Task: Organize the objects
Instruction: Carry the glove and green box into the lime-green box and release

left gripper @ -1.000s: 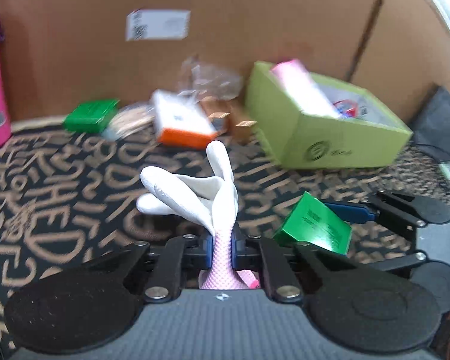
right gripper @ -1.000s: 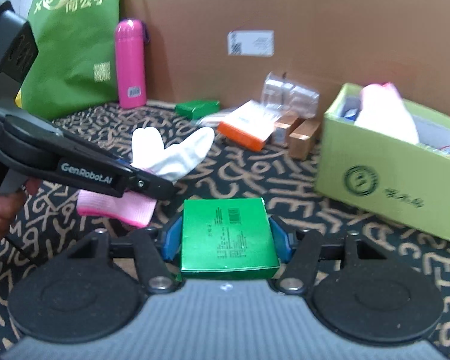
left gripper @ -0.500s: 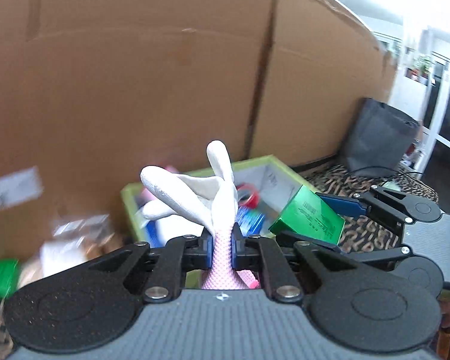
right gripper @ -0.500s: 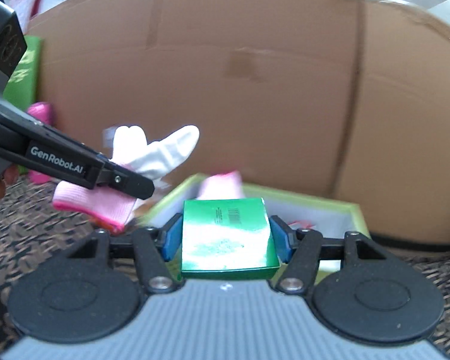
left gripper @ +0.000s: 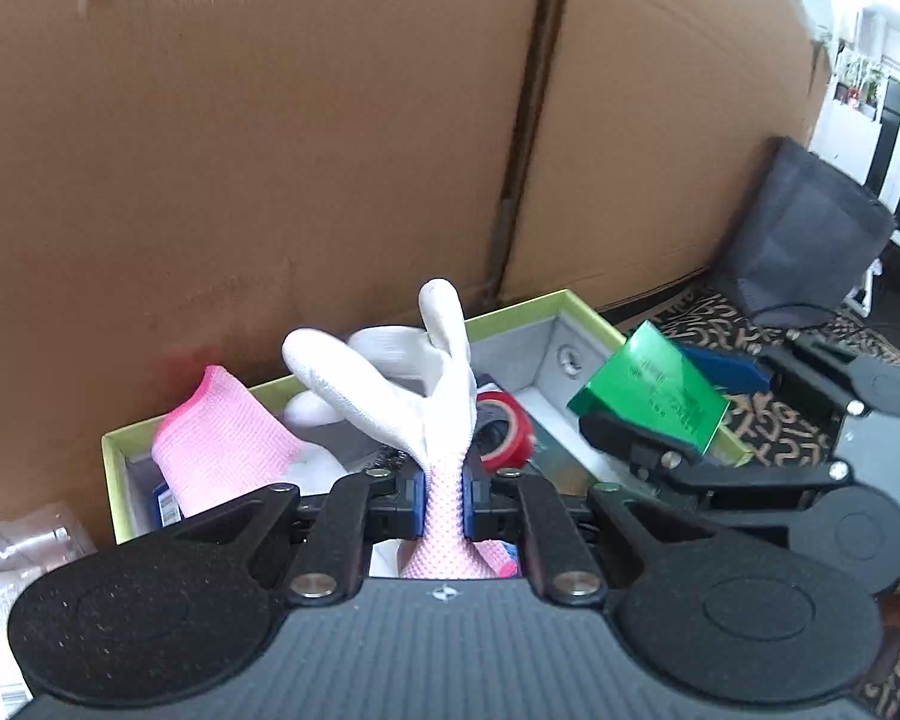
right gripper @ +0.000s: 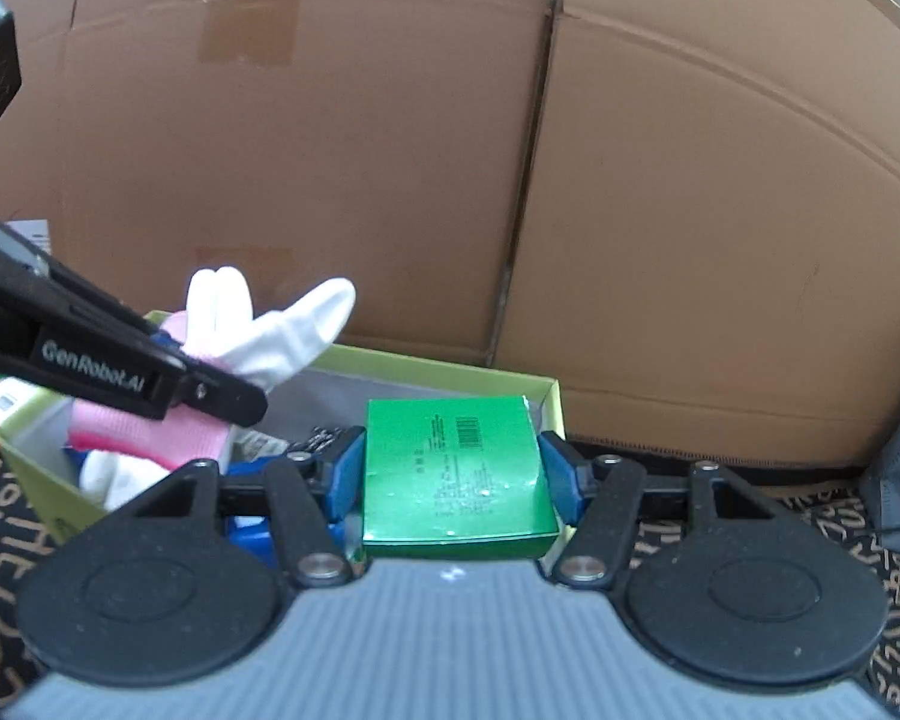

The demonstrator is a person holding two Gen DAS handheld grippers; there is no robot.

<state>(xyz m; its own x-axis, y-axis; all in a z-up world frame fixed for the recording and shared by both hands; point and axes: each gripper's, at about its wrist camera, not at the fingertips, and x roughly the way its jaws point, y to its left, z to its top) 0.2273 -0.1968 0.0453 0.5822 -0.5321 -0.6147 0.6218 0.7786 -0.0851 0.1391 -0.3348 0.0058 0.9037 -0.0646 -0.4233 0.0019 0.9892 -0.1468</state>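
Note:
My left gripper (left gripper: 444, 498) is shut on a white glove with a pink cuff (left gripper: 414, 384), whose fingers stick upward over the lime-green box (left gripper: 114, 450). My right gripper (right gripper: 450, 468) is shut on a flat green box (right gripper: 456, 468), held level above the right end of the lime-green box (right gripper: 555, 402). In the left wrist view the green box (left gripper: 648, 390) hangs over the box's right rim. Inside lie another pink-cuffed glove (left gripper: 222, 450) and a red tape roll (left gripper: 507, 429). The held glove (right gripper: 270, 330) also shows in the right wrist view.
A tall cardboard wall (left gripper: 330, 120) stands right behind the box. A clear plastic packet (left gripper: 18, 546) lies left of the box. A dark grey bag (left gripper: 804, 240) sits at the far right on the patterned cloth (right gripper: 834, 516).
Both grippers have swung right and a little upward with their loads, from over the patterned cloth to above the lime-green box. The pink bottle and scattered items have left the views.

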